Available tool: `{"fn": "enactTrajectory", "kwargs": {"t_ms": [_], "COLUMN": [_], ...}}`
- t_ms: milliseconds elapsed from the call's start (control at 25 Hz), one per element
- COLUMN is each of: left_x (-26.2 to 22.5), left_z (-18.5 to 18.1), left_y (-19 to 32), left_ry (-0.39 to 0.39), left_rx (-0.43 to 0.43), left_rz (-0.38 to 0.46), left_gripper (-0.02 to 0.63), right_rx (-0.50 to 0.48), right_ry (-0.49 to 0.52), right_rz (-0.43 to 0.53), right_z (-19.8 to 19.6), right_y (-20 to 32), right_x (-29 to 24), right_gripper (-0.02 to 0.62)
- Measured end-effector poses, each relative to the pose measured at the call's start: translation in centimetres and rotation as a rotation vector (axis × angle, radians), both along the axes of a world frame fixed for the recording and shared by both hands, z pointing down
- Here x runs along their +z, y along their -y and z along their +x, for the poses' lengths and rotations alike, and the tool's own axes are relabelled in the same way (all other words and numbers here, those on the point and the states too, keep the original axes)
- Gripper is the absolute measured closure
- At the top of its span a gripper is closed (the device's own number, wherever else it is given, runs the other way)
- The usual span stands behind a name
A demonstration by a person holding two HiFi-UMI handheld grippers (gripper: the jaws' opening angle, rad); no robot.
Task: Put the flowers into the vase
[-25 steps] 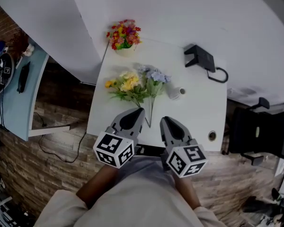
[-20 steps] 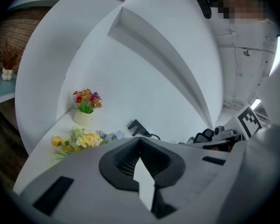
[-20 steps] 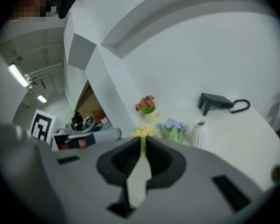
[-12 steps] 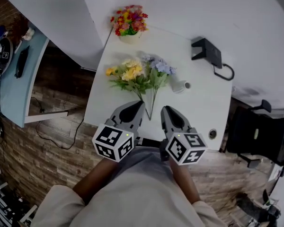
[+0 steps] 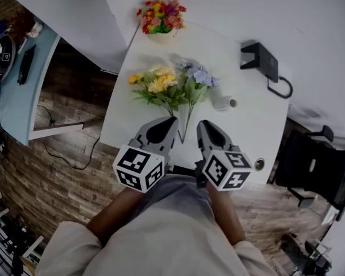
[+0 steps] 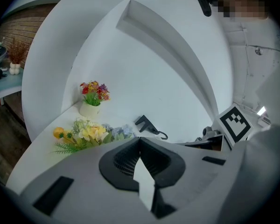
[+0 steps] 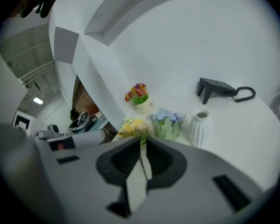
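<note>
Flowers (image 5: 172,88) lie untouched mid-tabletop (image 5: 247,137), with the vase (image 5: 222,102) at their 3 o'clock. Both claws have sunk toward the stems at 12 o'clock. The left claw (image 5: 167,121) is clenched and empty; the right claw (image 5: 203,125) is just parting, also empty. Pickup looks imminent.

The head view looks steeply down onto the white table (image 5: 247,125) from well above. Each gripper view sits low, close behind its own jaws, facing across the table to the wall (image 6: 172,87); both share the yellow flowers (image 6: 86,134), flower pot (image 6: 89,109) and black stand (image 6: 147,124).
</note>
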State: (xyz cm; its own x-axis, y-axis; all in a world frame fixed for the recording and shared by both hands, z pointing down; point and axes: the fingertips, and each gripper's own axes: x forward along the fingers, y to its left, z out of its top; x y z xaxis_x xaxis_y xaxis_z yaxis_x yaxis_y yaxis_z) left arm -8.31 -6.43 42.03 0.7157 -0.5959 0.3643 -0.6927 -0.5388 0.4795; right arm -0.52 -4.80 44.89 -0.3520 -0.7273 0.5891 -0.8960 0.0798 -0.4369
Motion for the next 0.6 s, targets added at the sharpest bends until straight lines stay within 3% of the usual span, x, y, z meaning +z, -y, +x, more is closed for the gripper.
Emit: {"fn": "enactTrajectory", "kwargs": {"t_ms": [600], "left_x": [1.8], "left_z": [0.3], "left_y": [1.4], "left_ry": [0.021], "left_rx": [-0.031], "left_rz": [-0.049], "left_gripper": [0.581], "right_rx": [-0.061], "right_ry": [0.003], "right_rz": [-0.123], "right_z": [-0.7], "right_y": [2.0], "right_x": [4.7], "right_gripper": [0.506]}}
